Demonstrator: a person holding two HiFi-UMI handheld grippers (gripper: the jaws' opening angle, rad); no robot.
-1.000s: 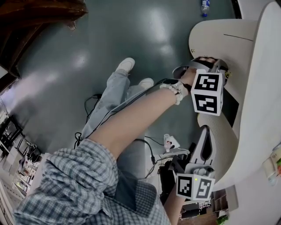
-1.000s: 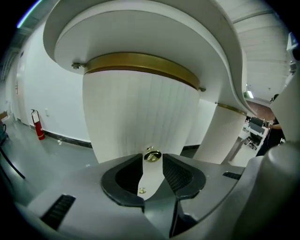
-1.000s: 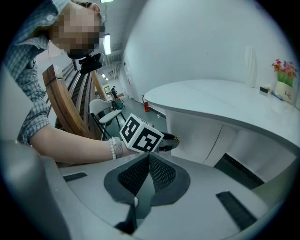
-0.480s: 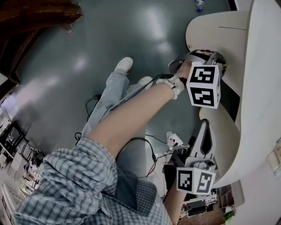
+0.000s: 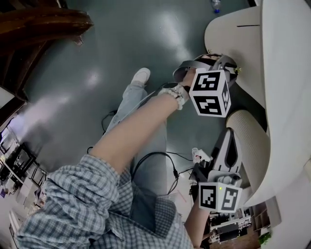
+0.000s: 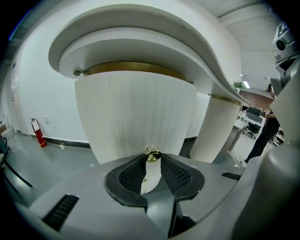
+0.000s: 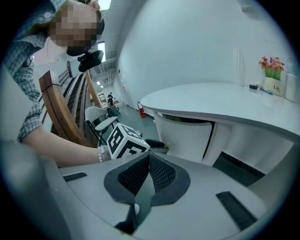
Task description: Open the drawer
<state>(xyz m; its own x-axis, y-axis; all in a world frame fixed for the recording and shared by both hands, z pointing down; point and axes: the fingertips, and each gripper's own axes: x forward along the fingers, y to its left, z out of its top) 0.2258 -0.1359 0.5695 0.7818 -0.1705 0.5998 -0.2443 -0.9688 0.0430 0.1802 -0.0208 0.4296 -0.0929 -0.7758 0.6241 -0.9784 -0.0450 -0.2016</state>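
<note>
The drawer front point(image 6: 136, 108) is a curved white ribbed panel under the white desk top point(image 5: 286, 73). Its small brass knob point(image 6: 152, 154) sits between the pad tips of my left gripper point(image 6: 153, 161). The jaws have just been closing and now pinch the knob. From the head view, the left gripper point(image 5: 232, 68) reaches to the drawer point(image 5: 228, 34) at the upper right, its marker cube point(image 5: 210, 92) just below. My right gripper point(image 5: 228, 136) hangs lower, beside a ribbed pedestal. Its jaws are shut and hold nothing point(image 7: 148, 157).
A second ribbed pedestal point(image 5: 250, 143) stands under the desk, near the right gripper. Cables point(image 5: 160, 158) and a bottle point(image 5: 215, 5) lie on the floor by the person's legs. A wooden chair point(image 5: 43, 24) stands at the upper left. Flowers point(image 7: 272, 65) stand on the desk.
The left gripper's jaws have closed on the brass knob. The left hand has shifted a little to the left, away from the desk. The right gripper has stayed put.
</note>
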